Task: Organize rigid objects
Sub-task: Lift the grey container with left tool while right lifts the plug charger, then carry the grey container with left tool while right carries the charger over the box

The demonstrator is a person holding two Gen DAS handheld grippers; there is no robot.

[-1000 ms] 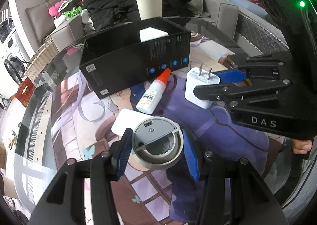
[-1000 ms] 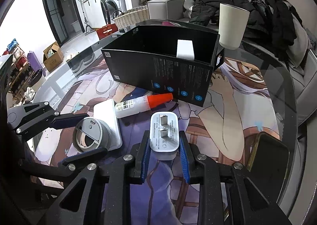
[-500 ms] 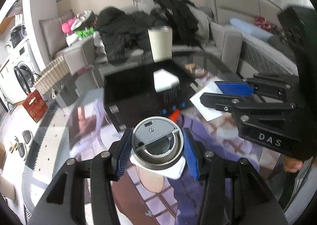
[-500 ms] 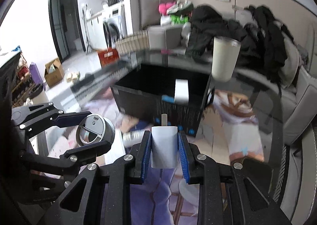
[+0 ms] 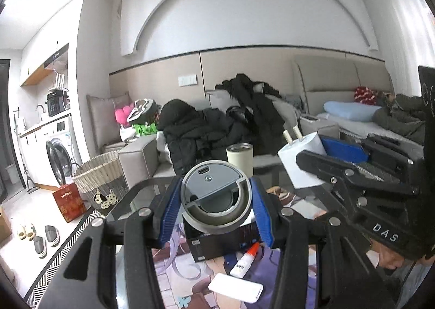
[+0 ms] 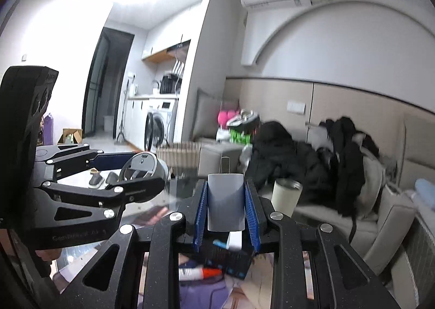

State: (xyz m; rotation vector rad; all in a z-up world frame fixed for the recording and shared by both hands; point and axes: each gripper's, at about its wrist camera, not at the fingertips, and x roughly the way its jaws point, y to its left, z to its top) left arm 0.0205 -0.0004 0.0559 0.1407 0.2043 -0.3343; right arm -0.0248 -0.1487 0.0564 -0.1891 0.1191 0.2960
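My left gripper point(image 5: 216, 200) is shut on a round grey device point(image 5: 214, 194) and holds it high above the table. My right gripper point(image 6: 225, 208) is shut on a white plug charger point(image 6: 225, 204), prongs pointing away, also raised; it shows in the left wrist view point(image 5: 301, 162) too. The black open box point(image 5: 217, 242) lies below both grippers, with a white item point(image 6: 235, 239) inside. A glue bottle with a red tip point(image 5: 244, 258) and a white power bank point(image 5: 235, 287) lie on the printed mat in front of the box.
A cream tumbler point(image 5: 239, 158) stands at the table's far edge. A sofa heaped with dark clothes point(image 5: 217, 124) is behind. A wicker basket point(image 5: 98, 175) and red bag point(image 5: 69, 201) sit on the floor at left.
Both grippers have lifted their objects off the table and tilted up, so the views now look across the room instead of down at the mat.
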